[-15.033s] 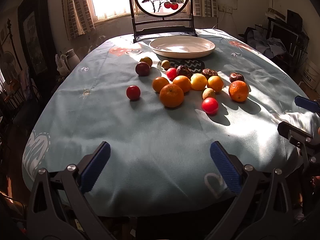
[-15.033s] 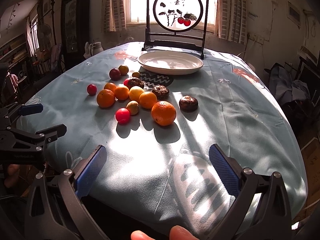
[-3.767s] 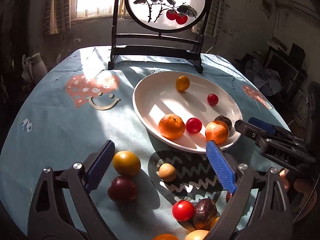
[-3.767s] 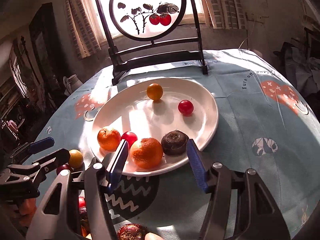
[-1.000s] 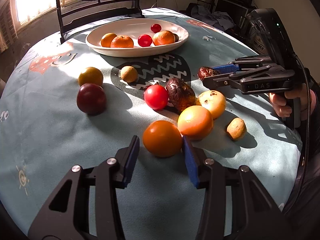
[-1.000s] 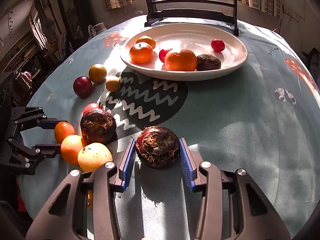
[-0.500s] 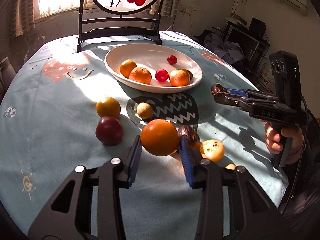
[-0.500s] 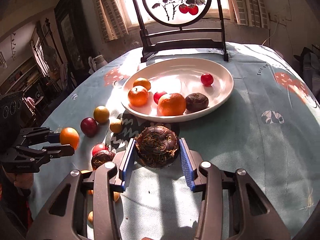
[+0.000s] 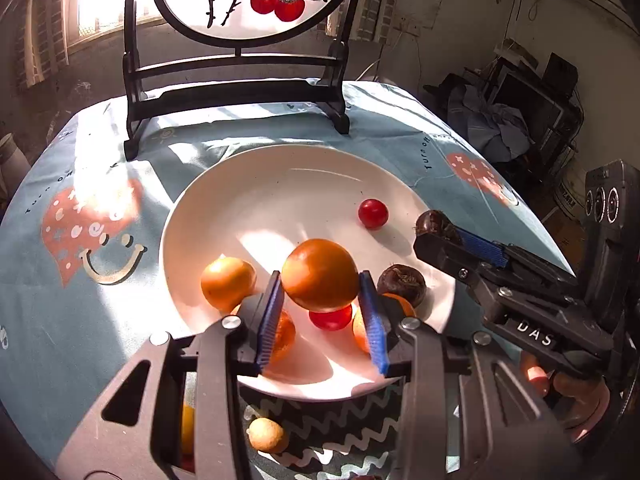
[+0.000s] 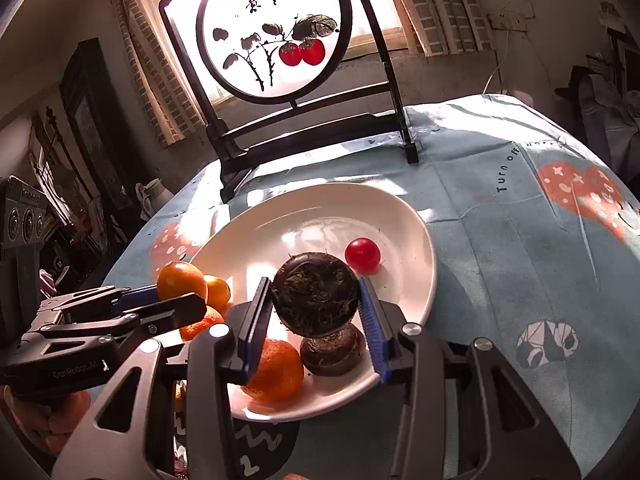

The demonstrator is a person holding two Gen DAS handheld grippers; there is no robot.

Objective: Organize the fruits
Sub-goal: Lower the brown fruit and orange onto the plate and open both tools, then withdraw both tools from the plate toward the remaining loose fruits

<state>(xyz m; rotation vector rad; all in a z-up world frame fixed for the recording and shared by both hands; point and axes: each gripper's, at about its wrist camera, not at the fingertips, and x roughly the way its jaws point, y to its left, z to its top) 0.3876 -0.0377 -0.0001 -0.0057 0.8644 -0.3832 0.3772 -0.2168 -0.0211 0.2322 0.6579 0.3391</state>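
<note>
My left gripper [image 9: 320, 294] is shut on a smooth orange fruit [image 9: 320, 266] and holds it above the near part of the white plate [image 9: 280, 184]. My right gripper [image 10: 314, 286] is shut on a dark brown wrinkled fruit [image 10: 316, 304] over the same plate [image 10: 404, 216]. In the plate lie a small red tomato [image 9: 373, 213], an orange [image 9: 228, 283], another dark fruit [image 9: 402, 284] and a red fruit [image 9: 331, 318] partly under my left fingers. Each gripper shows in the other's view, the right gripper [image 9: 426, 232] beside the plate's right rim.
A black-framed round painted screen [image 9: 236, 76] stands just behind the plate. A small tan fruit [image 9: 266, 434] lies on the blue tablecloth near a black zigzag patch. A person's hand [image 9: 576, 396] grips the right handle. Room clutter lies beyond the table's right edge.
Both grippers lifted their fruits off the cloth and carried them forward to above the plate. The plate and screen now loom much closer in both views.
</note>
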